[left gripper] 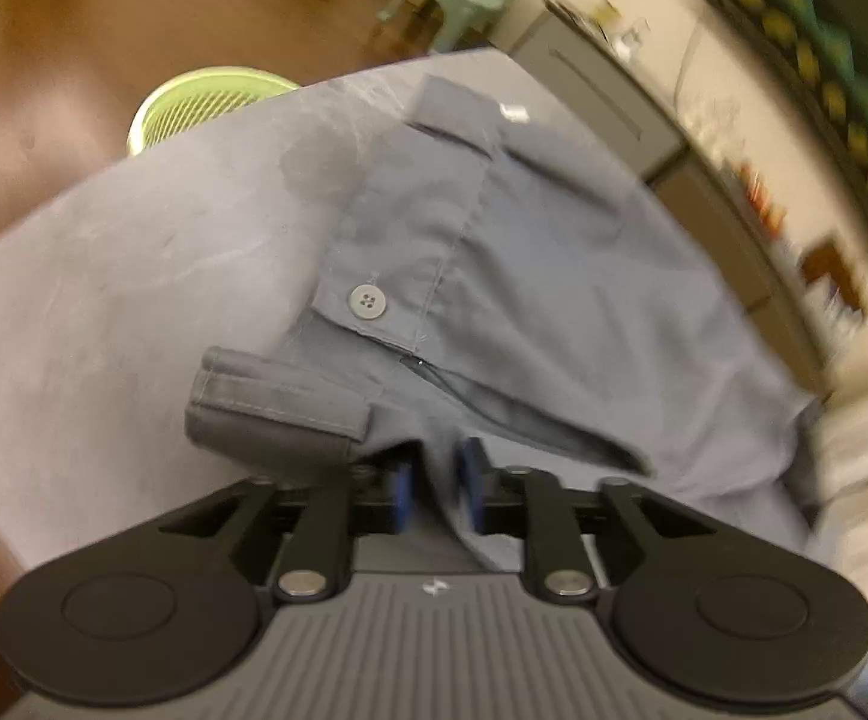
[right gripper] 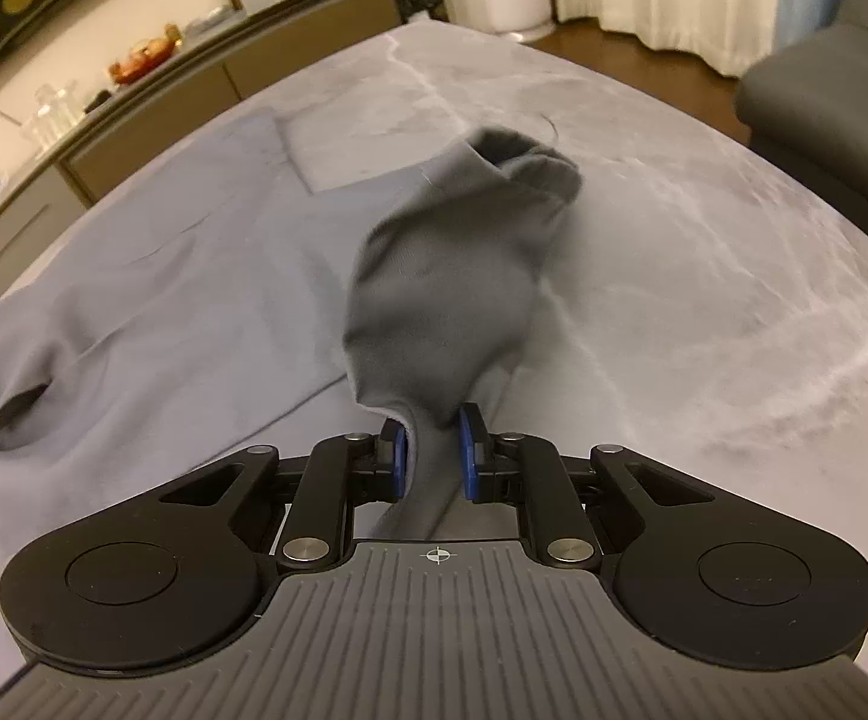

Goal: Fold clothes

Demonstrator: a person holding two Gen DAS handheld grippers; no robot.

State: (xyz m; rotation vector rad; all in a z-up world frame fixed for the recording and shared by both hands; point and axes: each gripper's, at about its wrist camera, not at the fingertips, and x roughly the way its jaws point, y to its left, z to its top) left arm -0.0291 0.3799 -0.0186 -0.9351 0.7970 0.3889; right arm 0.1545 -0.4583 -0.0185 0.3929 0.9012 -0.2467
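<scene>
Grey trousers [left gripper: 493,276] lie on a grey marbled table [left gripper: 134,276]. In the left wrist view I see their waistband with a button [left gripper: 366,302], a belt loop and the open fly. My left gripper [left gripper: 436,474] is shut on the waistband cloth at its near edge. In the right wrist view the trousers [right gripper: 164,276] spread to the left. My right gripper [right gripper: 431,450] is shut on a bunched fold of the same cloth [right gripper: 445,276], which stands lifted above the table [right gripper: 703,240].
A green slatted bin [left gripper: 206,102] stands beyond the table's far edge on the wooden floor. A low sideboard [right gripper: 152,114] with small items runs along the wall. A dark sofa [right gripper: 835,102] is at right, curtains behind it.
</scene>
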